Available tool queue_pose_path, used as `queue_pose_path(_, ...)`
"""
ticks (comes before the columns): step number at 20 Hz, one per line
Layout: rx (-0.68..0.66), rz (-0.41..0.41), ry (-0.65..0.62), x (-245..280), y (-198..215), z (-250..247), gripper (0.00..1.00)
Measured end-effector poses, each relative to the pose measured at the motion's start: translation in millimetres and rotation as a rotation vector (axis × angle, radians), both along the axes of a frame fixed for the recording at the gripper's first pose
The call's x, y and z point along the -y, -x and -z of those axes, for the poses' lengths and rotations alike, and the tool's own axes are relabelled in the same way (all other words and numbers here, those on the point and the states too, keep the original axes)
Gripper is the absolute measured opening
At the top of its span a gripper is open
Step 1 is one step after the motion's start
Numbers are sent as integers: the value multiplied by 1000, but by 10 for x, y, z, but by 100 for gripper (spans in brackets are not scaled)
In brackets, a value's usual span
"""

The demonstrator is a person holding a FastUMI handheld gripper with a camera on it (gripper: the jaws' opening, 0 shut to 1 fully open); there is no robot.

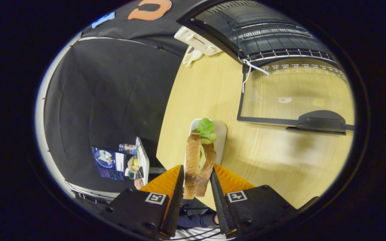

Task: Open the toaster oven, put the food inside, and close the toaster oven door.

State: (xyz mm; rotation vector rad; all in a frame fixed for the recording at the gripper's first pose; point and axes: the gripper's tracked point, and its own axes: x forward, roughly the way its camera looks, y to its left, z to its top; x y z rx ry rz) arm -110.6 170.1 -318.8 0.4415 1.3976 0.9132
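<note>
1. The gripper is clamped on a sandwich, both fingers pressing its toasted slices from either side, lettuce poking out of the far end.

2. The sandwich hangs above a wooden tabletop, over a small white plate that lies just ahead of the fingers; whether the bread touches the plate cannot be told.

3. Beyond the plate and to the right, the toaster oven stands with its glass door dropped flat toward the gripper, the dark handle at the door's near edge and the wire rack bare inside.

4. A white power strip sits just beside the oven's left side.

5. Judged from this, the opening step is done and the loading step is in hand: the food is gripped but not yet inside.

6. The next move likely calls for carrying the sandwich forward and right, over the lowered door and clear of its handle, onto the rack, then parting the fingers before swinging the door up.
</note>
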Motion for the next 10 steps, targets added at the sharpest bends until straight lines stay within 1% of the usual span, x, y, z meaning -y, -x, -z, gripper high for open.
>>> queue_pose_path(1,3,15,5,-14,-21,16,52)
queue_pose_path(2,8,44,5,-43,-42,37,49)
queue_pose_path(4,6,53,-4,-49,0,21,41)
queue_pose_path(6,20,54,-9,-49,29,-8,39)
queue_pose_path(8,33,80,-27,-48,56,-62,38)
queue_pose_path(10,48,102,-72,-32,85,-178,38)
